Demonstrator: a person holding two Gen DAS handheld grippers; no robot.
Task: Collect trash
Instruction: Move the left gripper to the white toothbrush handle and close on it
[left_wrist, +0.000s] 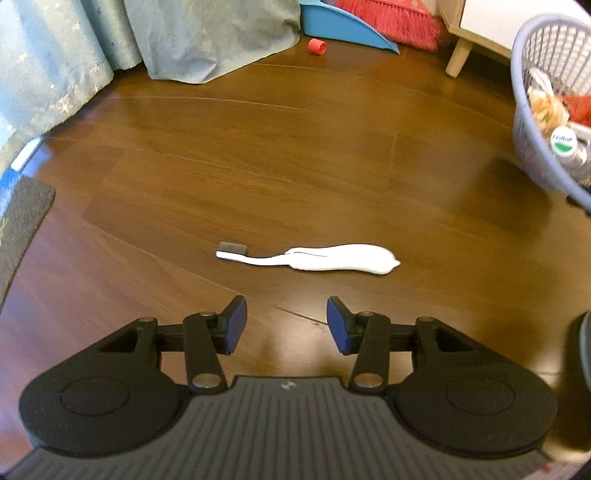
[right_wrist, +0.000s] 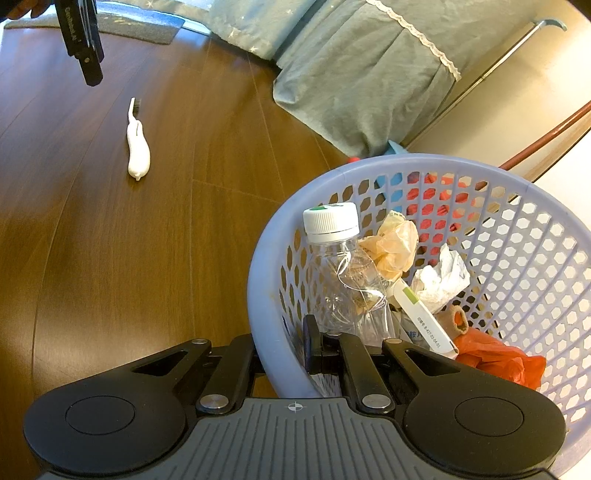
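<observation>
1. The left gripper (left_wrist: 286, 325) sits in the lower middle of the left wrist view with its jaws spread partway; only bare wooden floor (left_wrist: 258, 166) shows between the blue pads, and they touch nothing.
2. The right gripper (right_wrist: 314, 349), at the lower middle of the right wrist view, has its jaws pressed together on the near rim of the lavender basket (right_wrist: 266, 258), pinching the wall between them.
3. Readable writing is scarce: the white strip package (right_wrist: 421, 317) in the basket carries small print ending in digits, too fine to read with certainty. The cap of the clear plastic bottle (right_wrist: 332, 218) has a green and white label whose word is blurred in both views.
4. The white toothbrush (left_wrist: 314, 256) lies flat on the floor just above the left jaws in the left wrist view, a little beyond the pads, lengthwise across the frame with its bristle head to the left and its thick handle to the right. It is apart from the jaws.
5. In the right wrist view the toothbrush appears at the upper left, with the left gripper hanging just above it at the top edge, well apart from the basket.
6. A small red cap (left_wrist: 317, 47) lies on the floor at the top of the left wrist view, near a blue dustpan (left_wrist: 347, 26) and red broom (left_wrist: 399, 18).
</observation>
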